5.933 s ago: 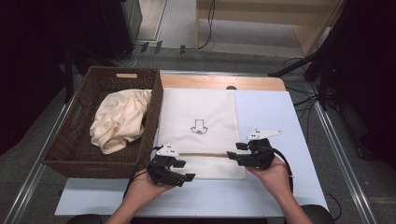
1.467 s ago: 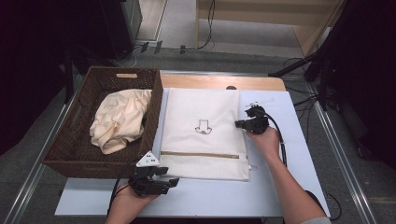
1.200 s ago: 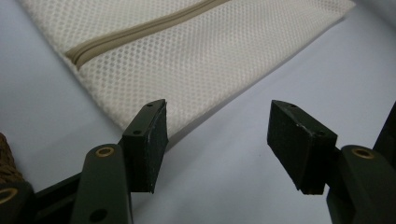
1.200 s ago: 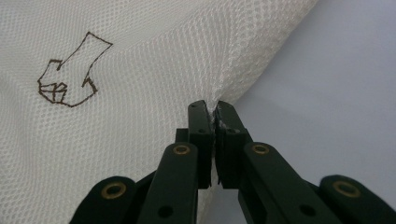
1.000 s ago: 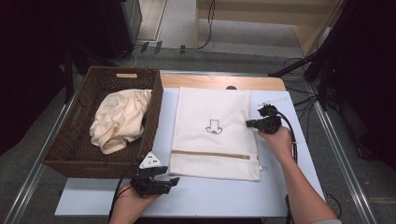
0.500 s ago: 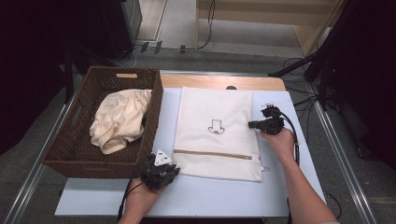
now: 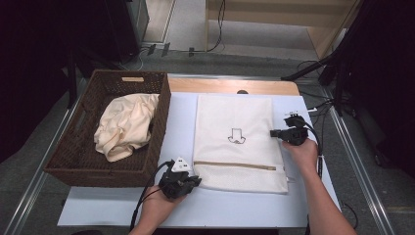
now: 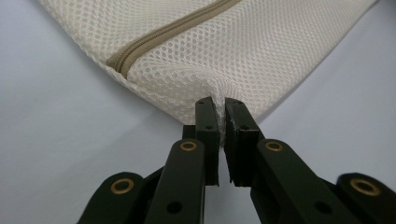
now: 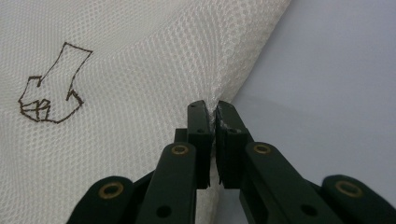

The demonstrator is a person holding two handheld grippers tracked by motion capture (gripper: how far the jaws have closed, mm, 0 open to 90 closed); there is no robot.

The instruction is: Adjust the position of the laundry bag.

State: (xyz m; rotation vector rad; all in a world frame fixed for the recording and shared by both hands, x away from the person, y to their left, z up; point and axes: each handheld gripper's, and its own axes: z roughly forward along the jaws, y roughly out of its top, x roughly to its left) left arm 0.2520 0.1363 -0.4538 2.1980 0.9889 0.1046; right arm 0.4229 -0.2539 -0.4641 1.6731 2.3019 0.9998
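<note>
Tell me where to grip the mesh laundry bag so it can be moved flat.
Pinch its thin edges, likely best: the near corner below the zipper from the left, and the right hem from the right. The mesh laundry bag lies flat, so only edges offer a fold.

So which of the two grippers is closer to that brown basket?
The left. The left gripper sits just off the near right corner of the basket, pinching the mesh bag at its near left corner. The right gripper grips the bag's far side edge.
</note>
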